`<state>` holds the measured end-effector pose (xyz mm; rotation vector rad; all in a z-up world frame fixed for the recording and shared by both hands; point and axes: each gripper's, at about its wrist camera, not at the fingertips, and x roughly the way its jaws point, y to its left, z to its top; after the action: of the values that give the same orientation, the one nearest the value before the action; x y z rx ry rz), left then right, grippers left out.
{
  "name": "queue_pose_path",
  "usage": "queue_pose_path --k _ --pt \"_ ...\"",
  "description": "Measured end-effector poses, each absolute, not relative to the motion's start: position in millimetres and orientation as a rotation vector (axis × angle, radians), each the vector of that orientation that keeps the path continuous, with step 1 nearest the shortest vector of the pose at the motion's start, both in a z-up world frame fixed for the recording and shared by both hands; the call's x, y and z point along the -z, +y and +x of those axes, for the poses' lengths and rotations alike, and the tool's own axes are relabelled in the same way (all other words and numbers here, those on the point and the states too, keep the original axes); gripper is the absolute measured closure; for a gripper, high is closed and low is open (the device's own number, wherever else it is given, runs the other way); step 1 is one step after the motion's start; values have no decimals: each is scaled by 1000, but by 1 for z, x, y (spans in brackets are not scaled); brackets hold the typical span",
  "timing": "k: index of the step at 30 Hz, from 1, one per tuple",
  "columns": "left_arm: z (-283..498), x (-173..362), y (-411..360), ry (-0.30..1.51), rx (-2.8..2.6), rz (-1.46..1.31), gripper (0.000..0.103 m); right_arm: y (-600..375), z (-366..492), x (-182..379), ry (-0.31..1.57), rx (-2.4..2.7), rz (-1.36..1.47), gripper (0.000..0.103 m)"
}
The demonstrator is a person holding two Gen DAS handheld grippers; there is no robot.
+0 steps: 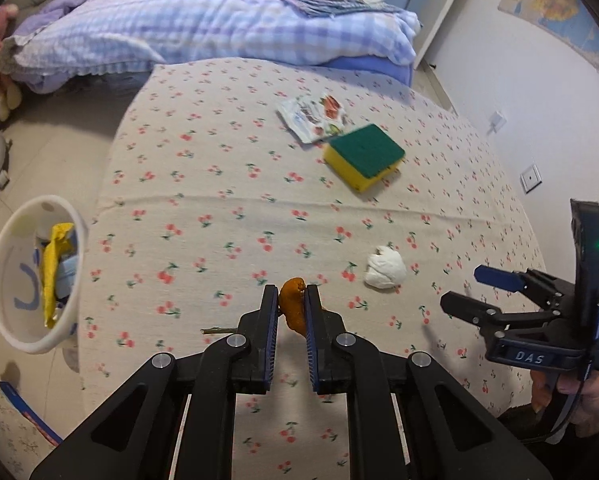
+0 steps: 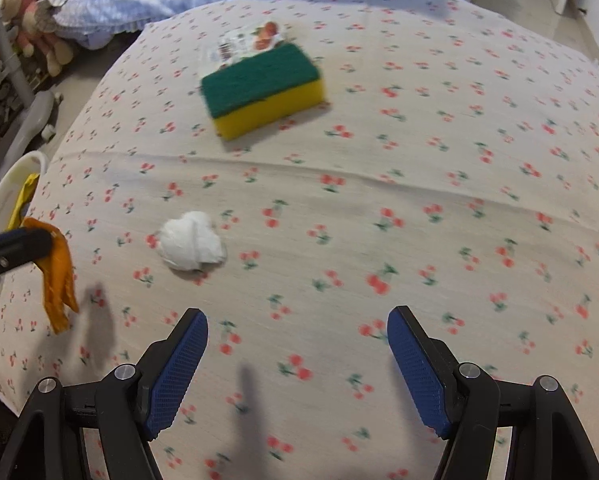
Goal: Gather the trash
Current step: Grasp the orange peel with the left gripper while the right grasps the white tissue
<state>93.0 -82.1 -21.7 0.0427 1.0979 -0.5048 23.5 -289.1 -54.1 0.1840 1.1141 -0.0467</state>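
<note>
My left gripper (image 1: 292,300) is shut on an orange peel (image 1: 292,309) and holds it above the table; the peel also hangs at the left of the right wrist view (image 2: 59,280). My right gripper (image 2: 297,332) is open and empty over the cherry-print tablecloth (image 2: 419,184); it also shows in the left wrist view (image 1: 465,290). A crumpled white tissue (image 1: 385,268) (image 2: 191,246) lies on the cloth. A printed wrapper (image 1: 313,118) (image 2: 251,44) lies at the far side. A white trash bin (image 1: 23,276) (image 2: 7,188) with yellow and blue trash stands left of the table.
A green-and-yellow sponge (image 1: 363,156) (image 2: 263,90) lies beside the wrapper. A bed with a checked quilt (image 1: 203,24) stands behind the table. Plush toys (image 2: 31,12) and a grey stand base (image 2: 27,116) are on the floor at the left.
</note>
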Motion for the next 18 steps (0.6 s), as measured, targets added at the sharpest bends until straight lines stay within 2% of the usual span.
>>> queue_pose_path --k 12,18 --pt "103 15 -25 1077 423 -16 90 -242 64 73 1163 -11 140 26" --pt "106 12 -3 1074 396 -41 90 -236 77 79 1168 1 139 40"
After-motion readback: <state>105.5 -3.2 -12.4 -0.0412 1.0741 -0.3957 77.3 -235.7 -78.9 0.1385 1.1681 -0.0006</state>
